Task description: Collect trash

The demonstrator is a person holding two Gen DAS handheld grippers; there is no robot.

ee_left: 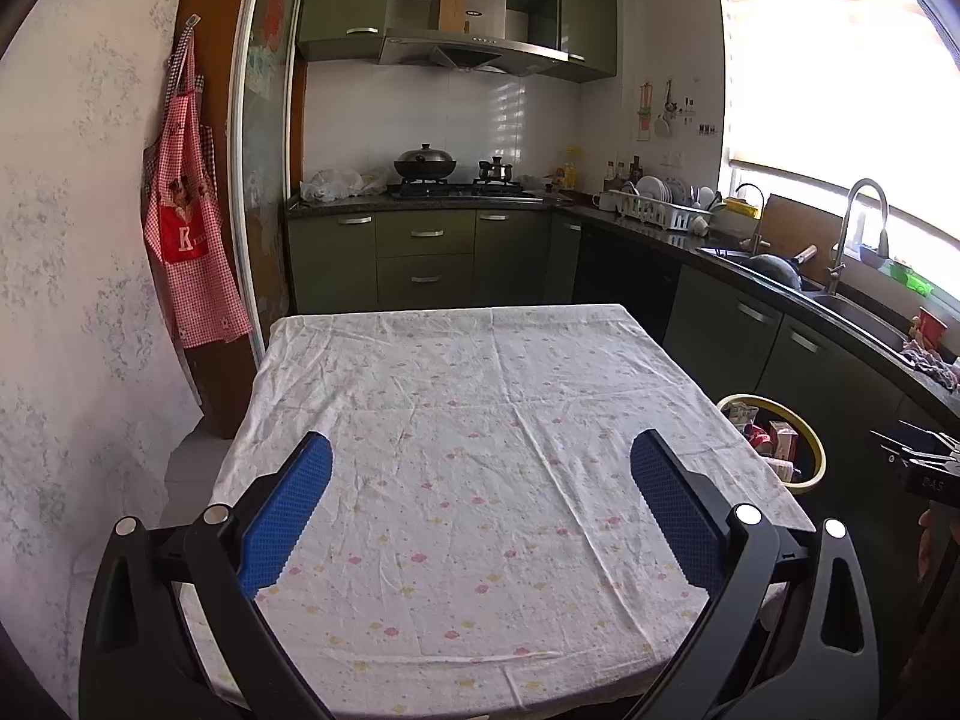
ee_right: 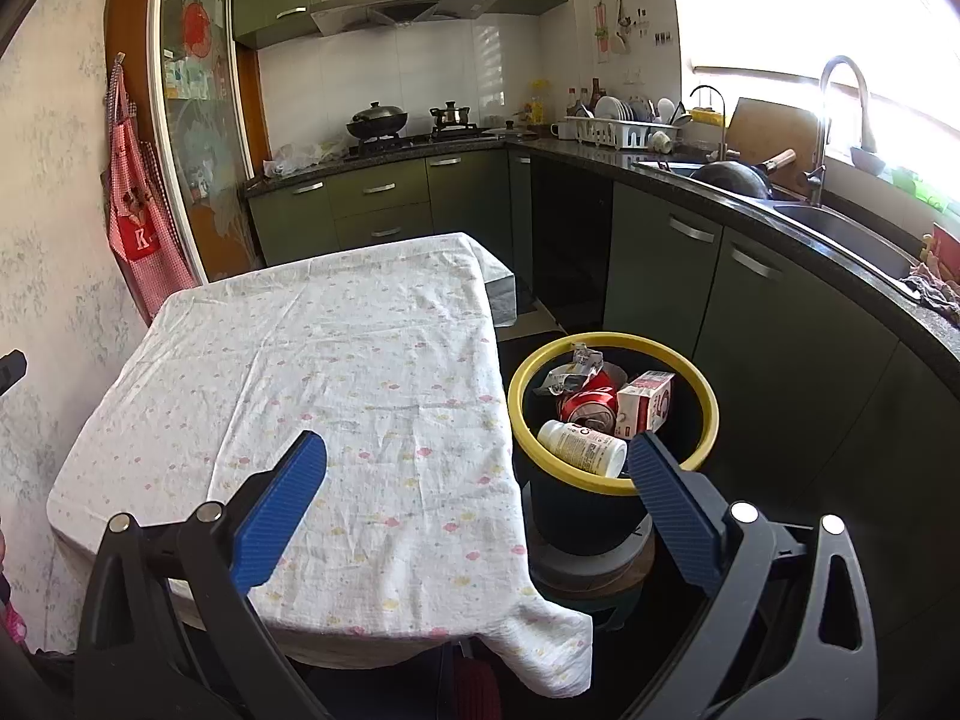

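From the left wrist view, the left gripper [ee_left: 480,504] hangs over the cloth-covered worktop [ee_left: 480,396] with jaws spread wide and nothing between them; no litter shows on the cloth.

From the right wrist view, the right gripper [ee_right: 477,480] is likewise wide and empty, at the worktop's edge just beside the yellow-rimmed bin [ee_right: 522,420]. Inside lie a white bottle [ee_right: 579,447], red can [ee_right: 591,402], small carton [ee_right: 645,402] and crumpled wrapper [ee_right: 570,369] (the collecting looks finished). Next would be only a check for strays.

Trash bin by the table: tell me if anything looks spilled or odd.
Nothing spilled. The yellow-rimmed bin holds a white bottle, red can and carton, all inside. The tablecloth is only wrinkled.
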